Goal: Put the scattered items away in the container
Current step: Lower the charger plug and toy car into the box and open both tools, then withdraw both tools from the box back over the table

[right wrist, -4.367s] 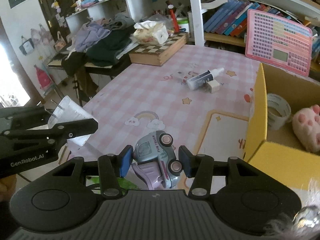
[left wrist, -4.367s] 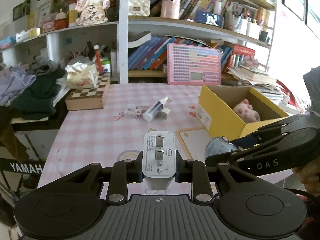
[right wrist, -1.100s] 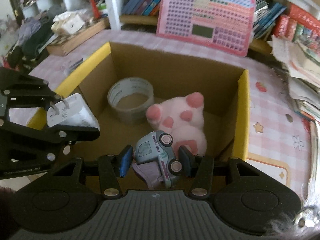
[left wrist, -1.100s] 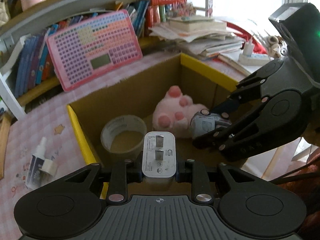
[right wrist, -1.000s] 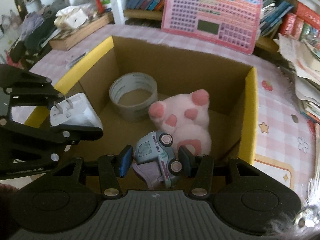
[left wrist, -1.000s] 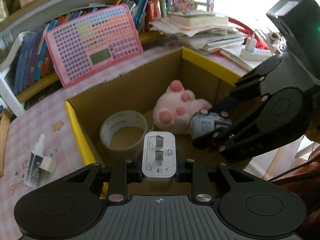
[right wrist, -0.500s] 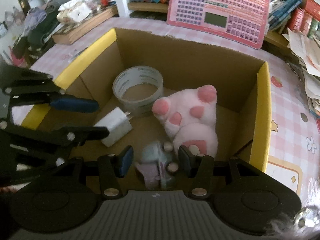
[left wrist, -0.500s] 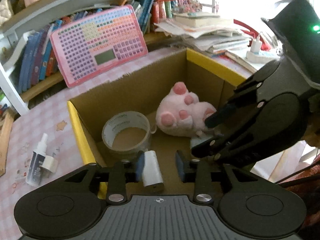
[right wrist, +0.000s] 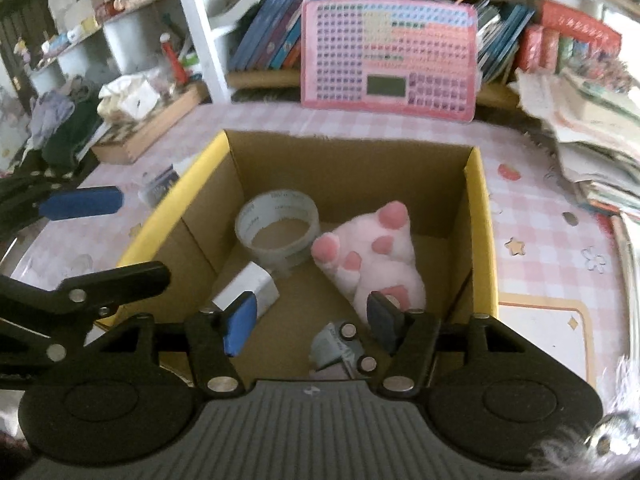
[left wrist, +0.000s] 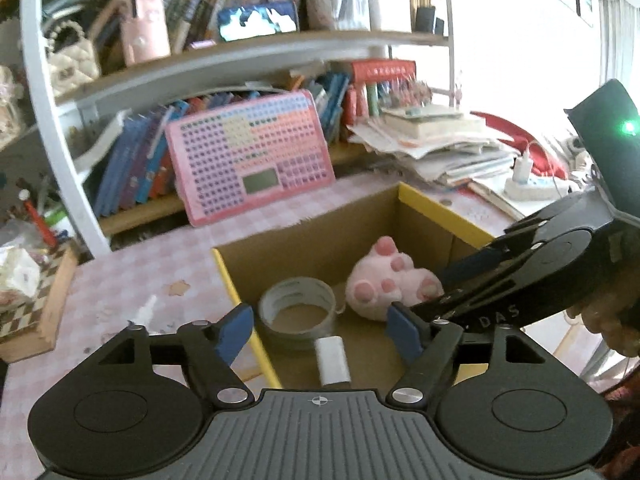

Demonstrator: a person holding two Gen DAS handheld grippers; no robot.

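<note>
The yellow-rimmed cardboard box [left wrist: 442, 209] [right wrist: 172, 208] holds a tape roll [left wrist: 296, 314] [right wrist: 278, 224], a pink plush paw [left wrist: 384, 280] [right wrist: 368, 256], a white charger [left wrist: 332, 360] [right wrist: 248, 288] and a grey-blue toy car [right wrist: 340, 344]. My left gripper [left wrist: 320, 332] hangs over the box's left part, its jaws opening with nothing pressed between them; the charger lies on the floor below. My right gripper [right wrist: 312, 324] is above the near edge, jaws also opening, the toy car lying loose beneath. A small spray bottle [left wrist: 146, 312] [right wrist: 160, 186] lies on the pink checked table left of the box.
A pink toy keyboard [left wrist: 248, 160] [right wrist: 388, 56] leans against the bookshelf behind the box. A chessboard case [left wrist: 36, 312] [right wrist: 148, 120] with tissues sits at the far left. Stacked papers and books [left wrist: 440, 140] crowd the right side.
Both grippers let go: the charger and the toy car dropped onto the box floor. Both pairs of jaws have spread wider and both grippers have lifted away from the box.
</note>
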